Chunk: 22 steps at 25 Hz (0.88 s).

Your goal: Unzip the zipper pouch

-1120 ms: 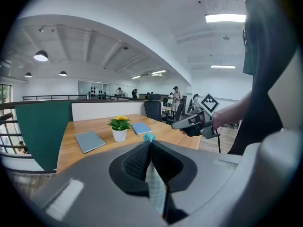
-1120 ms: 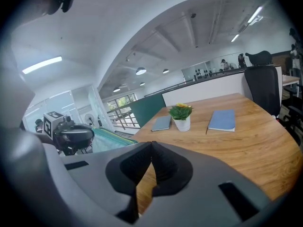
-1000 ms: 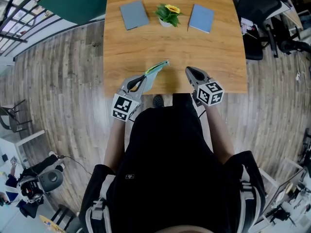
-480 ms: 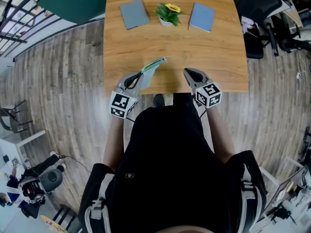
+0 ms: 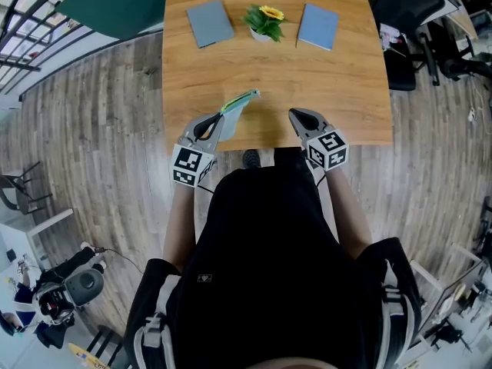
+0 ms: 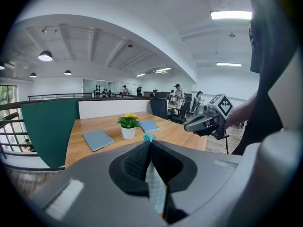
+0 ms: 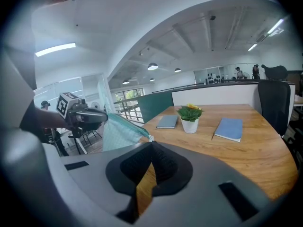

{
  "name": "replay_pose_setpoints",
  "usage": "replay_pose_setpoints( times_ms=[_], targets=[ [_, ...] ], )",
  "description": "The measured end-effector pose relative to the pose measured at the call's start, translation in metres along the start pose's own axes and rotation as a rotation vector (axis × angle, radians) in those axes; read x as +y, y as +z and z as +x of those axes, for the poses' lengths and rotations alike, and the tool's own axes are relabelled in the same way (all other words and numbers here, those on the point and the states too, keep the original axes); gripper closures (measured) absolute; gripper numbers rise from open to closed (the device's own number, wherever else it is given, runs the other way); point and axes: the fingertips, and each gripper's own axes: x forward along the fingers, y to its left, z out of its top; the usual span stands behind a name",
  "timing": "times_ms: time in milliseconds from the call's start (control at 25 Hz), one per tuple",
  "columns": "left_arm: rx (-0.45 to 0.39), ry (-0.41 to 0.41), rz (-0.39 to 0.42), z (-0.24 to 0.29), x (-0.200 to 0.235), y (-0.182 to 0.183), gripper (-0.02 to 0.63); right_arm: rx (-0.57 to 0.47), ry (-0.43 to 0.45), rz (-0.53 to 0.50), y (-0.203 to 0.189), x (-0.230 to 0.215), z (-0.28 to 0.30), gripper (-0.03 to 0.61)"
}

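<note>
My left gripper is shut on one end of the pale blue-green zipper pouch, holding it just over the near edge of the wooden table. In the left gripper view the pouch runs edge-on between the closed pads, its teal tip poking out beyond them. My right gripper hovers to the right of the pouch, apart from it, shut with nothing in it. From the right gripper view the pouch hangs from the left gripper, its zipper end close to my right gripper's tips.
At the table's far side lie a grey notebook and a blue notebook, with a small potted plant with a yellow flower between them. Black office chairs stand to the right, a green partition at the upper left.
The left gripper and the pouch have drifted slightly left and farther over the table. The right gripper has edged a little the same way and stays shut.
</note>
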Motion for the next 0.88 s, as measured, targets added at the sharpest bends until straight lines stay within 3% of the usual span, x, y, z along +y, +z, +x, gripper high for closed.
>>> replay_pose_setpoints(
  times_ms=[880],
  targets=[
    [-0.021,0.018,-0.009,0.0055,0.0012,0.0096,0.606,0.003,-0.011,-0.005,-0.0023,-0.0044,-0.0002,0.577]
  ],
)
